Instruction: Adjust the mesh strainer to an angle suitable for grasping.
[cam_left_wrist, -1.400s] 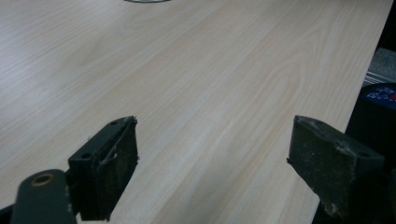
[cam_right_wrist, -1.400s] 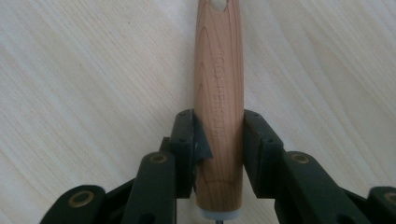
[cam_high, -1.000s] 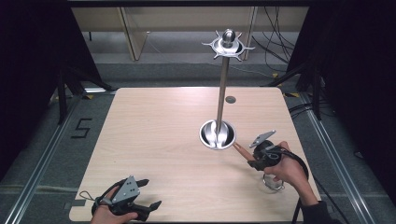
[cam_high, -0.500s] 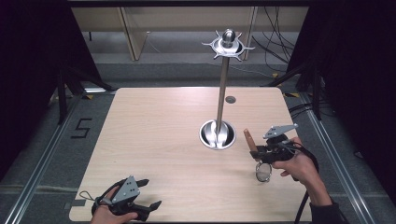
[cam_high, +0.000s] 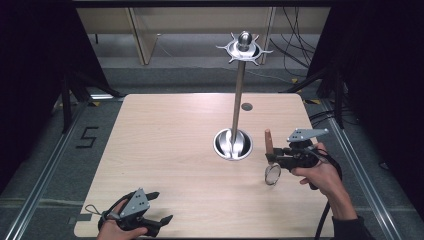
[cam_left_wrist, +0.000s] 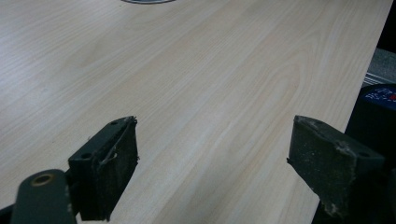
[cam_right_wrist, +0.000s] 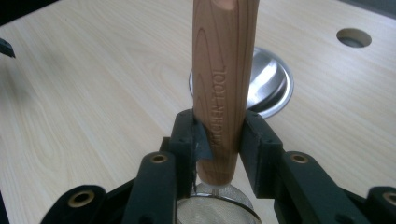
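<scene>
A small strainer with a wooden handle (cam_high: 268, 142) and a round mesh head (cam_high: 272, 174) hangs upright, handle up, just right of the stand's round metal base (cam_high: 233, 144). My right gripper (cam_high: 272, 158) is shut on the wooden handle (cam_right_wrist: 223, 88), both pads pressing its lower end, with the mesh head (cam_right_wrist: 215, 209) below the jaws. A tall metal stand (cam_high: 239, 95) with a hooked crown (cam_high: 244, 47) rises from the base. At the table's near left corner my left gripper (cam_high: 156, 207) rests open, its pads (cam_left_wrist: 112, 170) wide apart over bare wood.
The light wooden table (cam_high: 165, 150) has a small round hole (cam_high: 247, 106) behind the stand. Its near edge and right edge lie close to both hands. Dark floor, metal rails and cables surround the table.
My right gripper has lifted the strainer off the table and turned it, so the handle now points straight up beside the stand's base. The left gripper has stayed put.
</scene>
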